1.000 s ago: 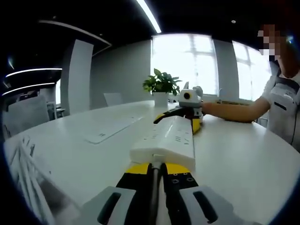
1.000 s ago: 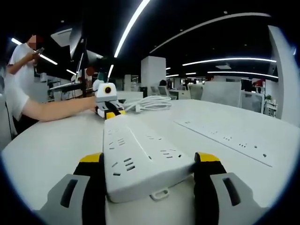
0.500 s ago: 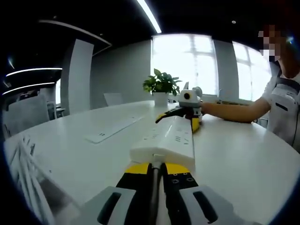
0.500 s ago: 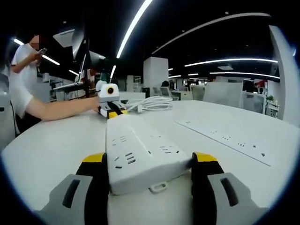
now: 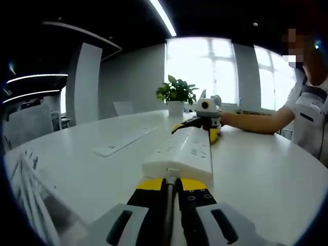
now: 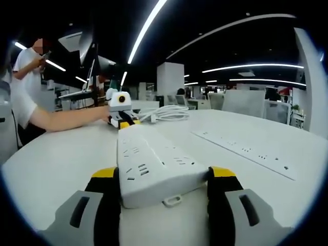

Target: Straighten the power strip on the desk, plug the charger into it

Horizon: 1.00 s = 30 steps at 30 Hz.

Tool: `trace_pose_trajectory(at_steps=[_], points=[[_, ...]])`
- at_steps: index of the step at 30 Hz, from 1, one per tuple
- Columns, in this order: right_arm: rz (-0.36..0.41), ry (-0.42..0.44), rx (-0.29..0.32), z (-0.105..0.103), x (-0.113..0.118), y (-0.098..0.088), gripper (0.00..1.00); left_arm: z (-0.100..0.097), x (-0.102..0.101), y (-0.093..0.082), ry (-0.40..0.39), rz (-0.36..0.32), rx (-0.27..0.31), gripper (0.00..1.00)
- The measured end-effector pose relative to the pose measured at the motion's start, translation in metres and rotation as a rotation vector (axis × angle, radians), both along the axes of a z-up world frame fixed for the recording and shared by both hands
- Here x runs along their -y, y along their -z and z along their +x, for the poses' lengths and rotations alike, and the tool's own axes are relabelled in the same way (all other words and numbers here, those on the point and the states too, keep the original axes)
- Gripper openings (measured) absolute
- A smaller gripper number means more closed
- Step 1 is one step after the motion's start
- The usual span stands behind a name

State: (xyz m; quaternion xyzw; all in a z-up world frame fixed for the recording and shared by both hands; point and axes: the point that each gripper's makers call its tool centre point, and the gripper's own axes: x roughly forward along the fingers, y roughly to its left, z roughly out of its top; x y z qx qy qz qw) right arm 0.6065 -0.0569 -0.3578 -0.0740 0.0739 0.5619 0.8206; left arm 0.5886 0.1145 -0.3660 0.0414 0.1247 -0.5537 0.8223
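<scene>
A white power strip (image 5: 185, 151) lies flat on the round white desk (image 5: 266, 174), stretched between my two grippers. In the left gripper view my left gripper (image 5: 170, 180) has its yellow-tipped jaws pressed together on the strip's near end. My right gripper (image 5: 202, 125) sits at the far end. In the right gripper view the power strip (image 6: 154, 164) runs away from me, and my right gripper (image 6: 164, 177) clamps its near end by both long sides. My left gripper (image 6: 123, 120) sits at the far end, beside the coiled white cord (image 6: 165, 114).
A long socket panel (image 5: 123, 141) is set flush into the desk, the same socket panel (image 6: 246, 151) lying right of the strip in the right gripper view. A potted plant (image 5: 177, 93) stands at the back. A person's forearm (image 5: 256, 123) rests on the desk. White slats (image 5: 25, 179) rise at the left edge.
In the right gripper view the jaws have drawn in against the strip's sides and the strip's near end has swung slightly right. The left gripper view is unchanged.
</scene>
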Motion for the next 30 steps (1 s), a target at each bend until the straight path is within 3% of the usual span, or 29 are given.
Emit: trace_pose_trajectory(at_steps=[30], points=[[0.001,0.004,0.0,-0.0056,-0.003,-0.0031,0.68,-0.0001,-0.003,-0.0001,-0.076,0.004,0.007,0.16]])
